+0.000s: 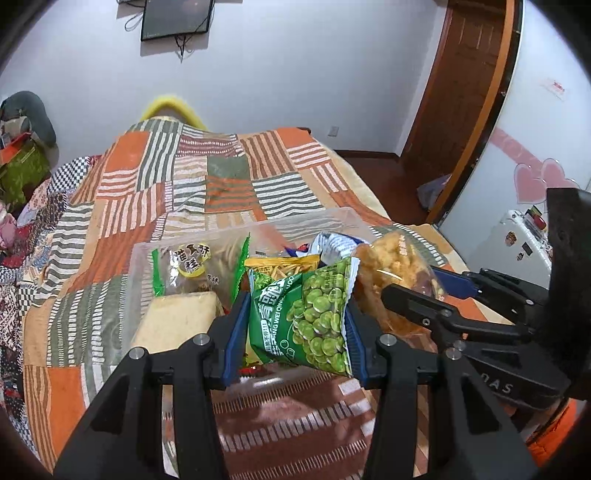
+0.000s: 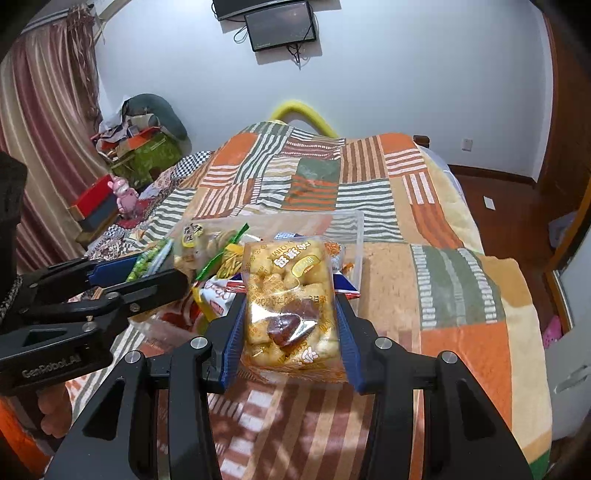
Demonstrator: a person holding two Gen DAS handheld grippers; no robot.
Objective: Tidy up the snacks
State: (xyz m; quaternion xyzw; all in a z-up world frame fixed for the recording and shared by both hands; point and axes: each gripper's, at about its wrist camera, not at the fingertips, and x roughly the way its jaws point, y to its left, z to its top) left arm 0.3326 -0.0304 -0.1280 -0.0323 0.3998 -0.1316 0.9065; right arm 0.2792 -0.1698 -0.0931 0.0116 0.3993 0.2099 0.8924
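Note:
My left gripper (image 1: 295,328) is shut on a green pea snack packet (image 1: 314,314), held above the near edge of a clear plastic bin (image 1: 332,218) on the bed. My right gripper (image 2: 290,328) is shut on a clear packet of yellow puffed snacks (image 2: 288,295), also over the bin's (image 2: 354,229) near side. In the left wrist view the right gripper (image 1: 424,291) comes in from the right with that packet (image 1: 391,273). The right wrist view has the left gripper (image 2: 147,273) at the left with the green packet (image 2: 147,262). Several other snack packets (image 1: 188,266) lie in the bin.
The bin rests on a patchwork striped blanket (image 2: 406,206) covering the bed. Clutter and boxes (image 2: 140,147) sit at the far left by a curtain. A screen (image 2: 280,26) hangs on the wall; a wooden door (image 1: 458,85) and a white appliance (image 1: 524,236) stand to the right.

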